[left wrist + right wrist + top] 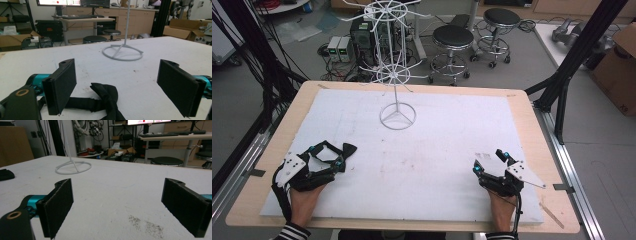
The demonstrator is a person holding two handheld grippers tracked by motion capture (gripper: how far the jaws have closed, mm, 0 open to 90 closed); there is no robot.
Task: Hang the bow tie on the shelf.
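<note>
— Two grippers low over the white mat (422,165), both with jaws spread wide and holding nothing. What's the job in hand?

— Looks like picking up the black bow tie (106,98). It lies flat on the mat between the jaws of the left gripper (337,155), strap trailing toward the left jaw, not yet pinched.

— And the right gripper (488,161)?

— Well apart on the other side, over bare mat near a grey smudge (147,226).

— Next move?

— I'd judge the left should ease forward and close on the knot. The white wire stand (397,75) at the far middle seems the likely place to hang it
</note>
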